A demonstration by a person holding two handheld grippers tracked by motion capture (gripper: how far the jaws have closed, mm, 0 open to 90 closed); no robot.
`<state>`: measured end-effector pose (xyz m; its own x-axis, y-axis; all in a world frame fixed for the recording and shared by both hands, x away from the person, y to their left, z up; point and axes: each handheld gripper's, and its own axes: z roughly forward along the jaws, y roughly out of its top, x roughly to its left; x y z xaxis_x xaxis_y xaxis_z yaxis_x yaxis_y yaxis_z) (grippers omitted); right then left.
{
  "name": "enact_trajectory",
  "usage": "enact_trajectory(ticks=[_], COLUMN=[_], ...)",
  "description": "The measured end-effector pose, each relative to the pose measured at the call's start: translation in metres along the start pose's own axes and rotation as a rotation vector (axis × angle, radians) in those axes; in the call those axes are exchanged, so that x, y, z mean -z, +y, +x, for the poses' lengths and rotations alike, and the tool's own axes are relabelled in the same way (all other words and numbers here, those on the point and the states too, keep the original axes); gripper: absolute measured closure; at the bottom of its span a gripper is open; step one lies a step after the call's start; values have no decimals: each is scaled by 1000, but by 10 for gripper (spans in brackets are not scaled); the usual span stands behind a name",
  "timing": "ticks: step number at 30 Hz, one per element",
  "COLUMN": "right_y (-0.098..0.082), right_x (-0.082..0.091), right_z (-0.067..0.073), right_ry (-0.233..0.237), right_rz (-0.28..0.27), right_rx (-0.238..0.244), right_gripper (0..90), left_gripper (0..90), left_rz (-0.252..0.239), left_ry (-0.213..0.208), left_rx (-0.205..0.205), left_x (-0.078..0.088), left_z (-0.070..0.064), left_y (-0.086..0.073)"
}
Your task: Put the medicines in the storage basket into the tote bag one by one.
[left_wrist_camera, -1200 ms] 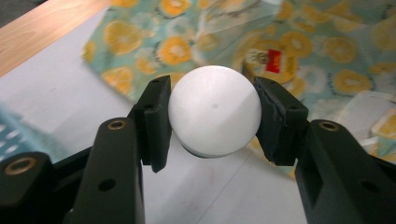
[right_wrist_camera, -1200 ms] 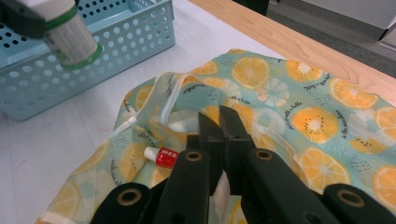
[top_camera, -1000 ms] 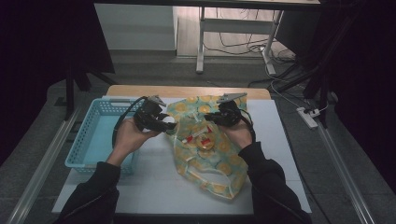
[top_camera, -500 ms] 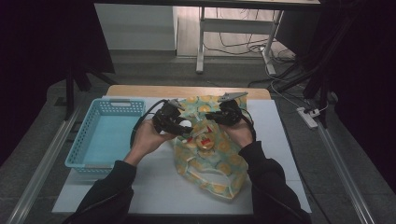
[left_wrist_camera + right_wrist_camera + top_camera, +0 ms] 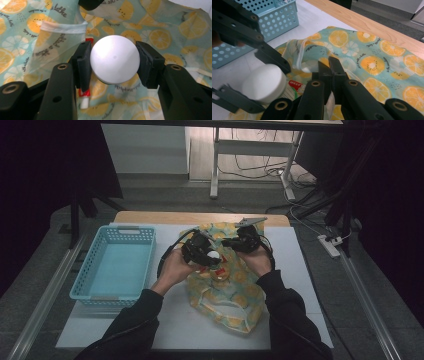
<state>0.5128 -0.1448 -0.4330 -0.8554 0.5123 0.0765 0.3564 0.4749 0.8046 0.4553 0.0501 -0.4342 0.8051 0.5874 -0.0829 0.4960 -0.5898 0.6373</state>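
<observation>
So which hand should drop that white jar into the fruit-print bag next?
The left. Its hand-held gripper already clamps the white jar above the bag, while the right hand-held gripper is pinching the bag's edge, apparently holding it open.

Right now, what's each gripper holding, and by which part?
Left gripper: white-capped jar, fingers on opposite sides of the cap. Right gripper: shut on the fruit-print bag, at its opening edge.

bag [image 5: 227, 295] – teal w/ orange-slice print; white jar [image 5: 114, 62]; light-blue basket [image 5: 114, 267]
</observation>
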Motion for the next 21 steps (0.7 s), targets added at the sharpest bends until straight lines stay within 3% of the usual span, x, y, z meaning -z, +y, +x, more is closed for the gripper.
enact_trajectory(ticks=[21], right_y=[-1], right_x=[-1], right_z=[-3], right_ry=[-8], right_rz=[6], right_rx=[6], right_gripper=[900], left_gripper=[505], left_rz=[23], left_ry=[21], left_rx=[-8], left_x=[-45], left_z=[1], left_y=[8])
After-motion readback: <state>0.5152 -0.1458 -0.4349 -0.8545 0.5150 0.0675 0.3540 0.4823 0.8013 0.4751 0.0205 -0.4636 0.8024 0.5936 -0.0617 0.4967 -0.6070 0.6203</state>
